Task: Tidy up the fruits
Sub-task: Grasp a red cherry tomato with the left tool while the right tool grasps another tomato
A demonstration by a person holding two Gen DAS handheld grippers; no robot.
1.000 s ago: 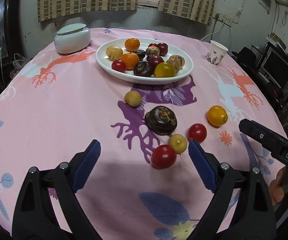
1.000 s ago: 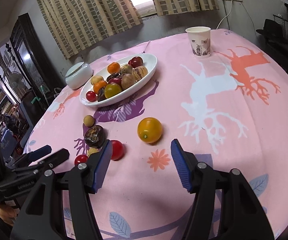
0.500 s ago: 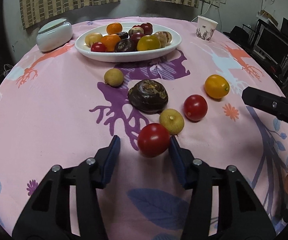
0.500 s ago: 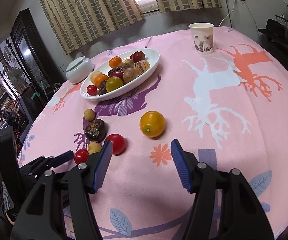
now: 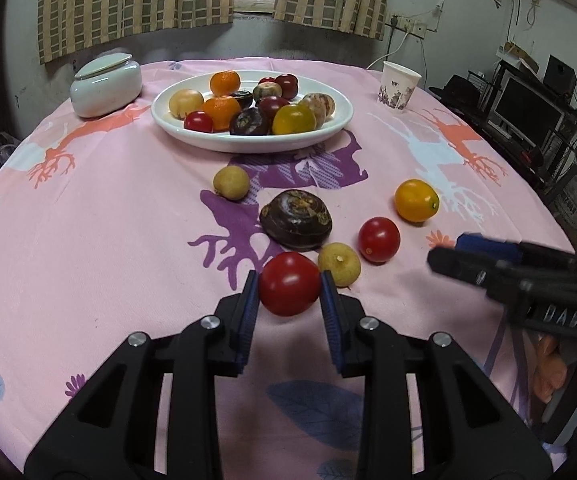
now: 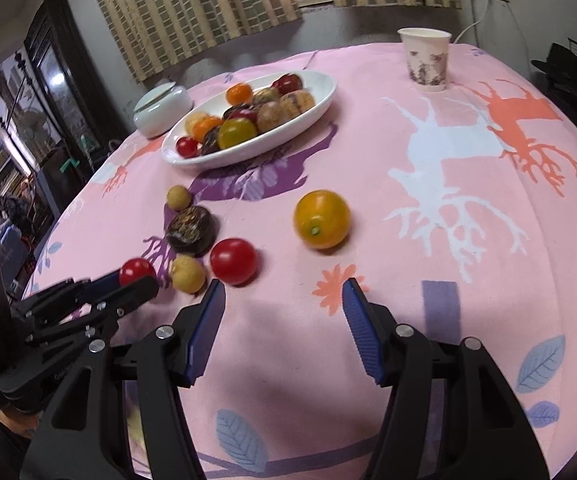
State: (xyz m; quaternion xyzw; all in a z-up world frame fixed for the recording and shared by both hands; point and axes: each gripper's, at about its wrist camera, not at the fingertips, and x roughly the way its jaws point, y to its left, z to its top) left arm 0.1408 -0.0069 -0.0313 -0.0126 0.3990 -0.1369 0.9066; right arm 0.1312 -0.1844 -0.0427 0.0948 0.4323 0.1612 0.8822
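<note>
Red tomato (image 5: 289, 288) between left tool (image 5: 288, 304) pads

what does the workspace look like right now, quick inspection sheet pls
surface: round table under a pink deer-print cloth.
job's things: white plate piled with fruit; loose on the cloth are a yellow tomato, a red tomato, a dark chestnut-like fruit and two small tan fruits.
clutter: lidded white jar, paper cup.
grippers: left claw shut on another red tomato; right claw open, holding nothing.
cables: white cord hanging from a wall socket.
surroundings: checked curtains, window, monitor, dark cabinet.
</note>
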